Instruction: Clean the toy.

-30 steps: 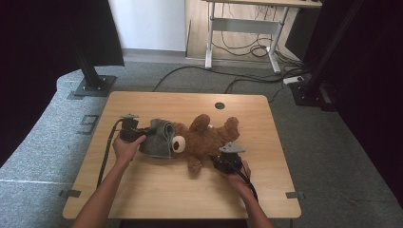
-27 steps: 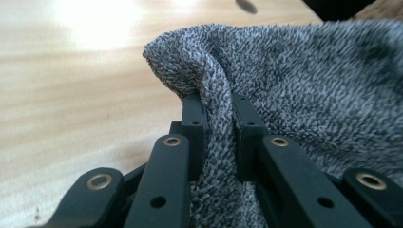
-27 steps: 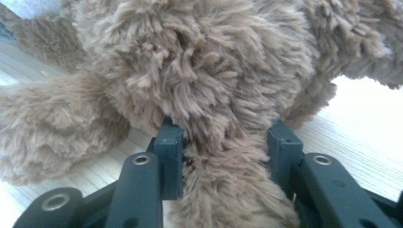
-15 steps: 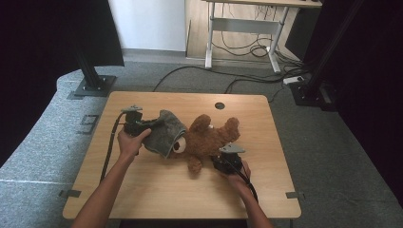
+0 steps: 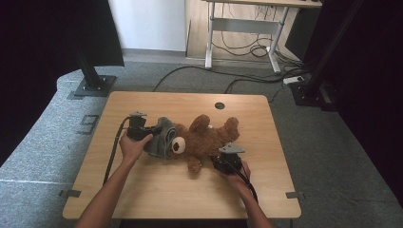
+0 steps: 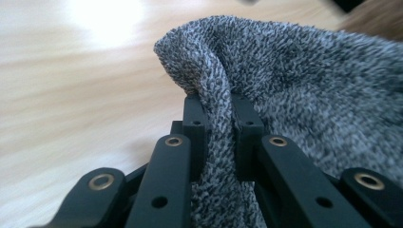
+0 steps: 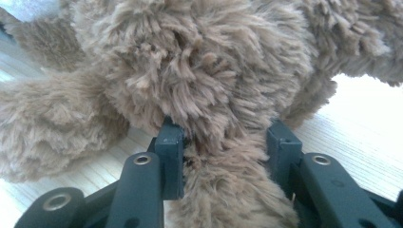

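Left gripper [image 6: 218, 142] jaws pinch the grey knit hat [image 5: 161, 137]; right gripper [image 7: 223, 156] jaws clamp the teddy bear [image 5: 206, 140] mid-worktop [image 5: 157, 190]. The thin fold may slip free.

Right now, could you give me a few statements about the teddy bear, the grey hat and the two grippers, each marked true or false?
1. The left gripper is shut on the grey knit hat. True.
2. The teddy bear stands upright on the table. False: it lies flat on the tabletop.
3. The right gripper has a limb of the bear between its jaws. True.
4. The hat lies at the bear's feet. False: it sits at the bear's head, beside the eye.
5. The hat is bright red. False: it is grey.
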